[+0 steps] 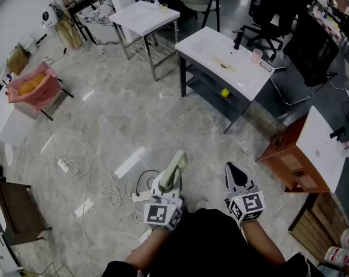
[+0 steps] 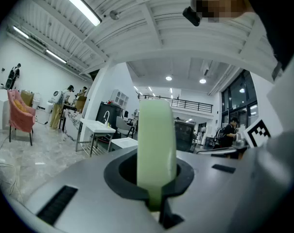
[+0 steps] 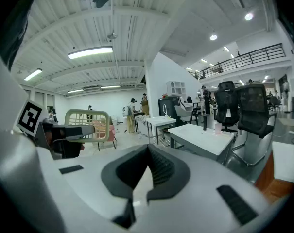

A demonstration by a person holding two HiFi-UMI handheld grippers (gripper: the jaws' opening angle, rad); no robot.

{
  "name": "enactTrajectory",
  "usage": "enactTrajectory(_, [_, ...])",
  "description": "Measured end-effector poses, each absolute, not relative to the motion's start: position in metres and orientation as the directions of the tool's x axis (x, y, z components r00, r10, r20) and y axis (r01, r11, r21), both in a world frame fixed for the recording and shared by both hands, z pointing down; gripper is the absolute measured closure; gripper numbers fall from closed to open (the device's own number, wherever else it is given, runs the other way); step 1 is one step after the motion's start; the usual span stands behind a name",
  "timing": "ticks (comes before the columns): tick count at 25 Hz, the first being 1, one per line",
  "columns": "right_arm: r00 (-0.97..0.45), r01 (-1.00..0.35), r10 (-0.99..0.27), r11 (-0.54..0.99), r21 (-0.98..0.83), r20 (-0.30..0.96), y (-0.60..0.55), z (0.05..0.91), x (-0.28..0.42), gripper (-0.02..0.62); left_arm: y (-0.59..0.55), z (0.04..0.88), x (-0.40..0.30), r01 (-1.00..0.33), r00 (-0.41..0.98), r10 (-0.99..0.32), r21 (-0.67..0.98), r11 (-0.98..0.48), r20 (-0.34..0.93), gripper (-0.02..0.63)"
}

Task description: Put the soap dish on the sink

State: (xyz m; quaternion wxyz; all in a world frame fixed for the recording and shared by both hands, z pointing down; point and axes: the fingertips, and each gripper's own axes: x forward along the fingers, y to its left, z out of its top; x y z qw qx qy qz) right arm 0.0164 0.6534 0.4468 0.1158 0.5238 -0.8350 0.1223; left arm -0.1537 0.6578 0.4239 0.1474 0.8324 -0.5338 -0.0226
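My left tongs (image 1: pixel 169 184) are clamped tight on the pale green soap dish (image 1: pixel 176 163), which stands on edge between the jaws, up in the air just in front of me. Beside them, my right tongs (image 1: pixel 232 171) are closed on nothing. Below lies the grey floor (image 1: pixel 134 114) with white cables (image 1: pixel 70 165). Well ahead, apart from the dish, stands the white sink (image 1: pixel 246 82), with a black tap (image 1: pixel 238 39) and a pink cup (image 1: pixel 256 55) at its far edge.
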Motion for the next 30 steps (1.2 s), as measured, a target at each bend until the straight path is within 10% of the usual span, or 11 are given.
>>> enactTrajectory(30, [-0.343,-0.938,-0.867,0.336,-0.084,0.361,0.51,0.445,-0.168,0.597,0.506,0.419,-0.382,-0.858,0.446,-0.893,0.317,-0.405,0.064,0.589])
